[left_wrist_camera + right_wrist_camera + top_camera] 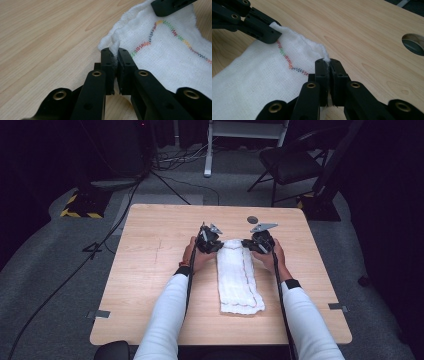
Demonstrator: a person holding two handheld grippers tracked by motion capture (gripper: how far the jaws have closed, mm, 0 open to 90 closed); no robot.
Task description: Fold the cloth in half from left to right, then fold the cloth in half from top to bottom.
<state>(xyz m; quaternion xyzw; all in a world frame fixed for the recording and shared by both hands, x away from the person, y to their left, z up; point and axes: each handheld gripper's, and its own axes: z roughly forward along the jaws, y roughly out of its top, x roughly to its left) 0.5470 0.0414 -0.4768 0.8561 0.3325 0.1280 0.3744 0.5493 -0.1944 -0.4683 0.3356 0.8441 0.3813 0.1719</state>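
White long sleeves, dark wristbands. Left tool and right tool matte black, brass-ringed rivets, grey three-cornered top plates, black trailing cables.

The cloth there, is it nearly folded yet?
Partly, it seems. The cloth already lies as a long narrow strip on the table. Both tongs, left and right, grip its far corners. Folding it shorter likely remains.

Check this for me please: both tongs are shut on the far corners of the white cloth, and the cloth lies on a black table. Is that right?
One thing is wrong: the table is light wood, not black, as the high view shows. The rest holds: the left tongs and the right tongs are each shut on a far corner of the white cloth.
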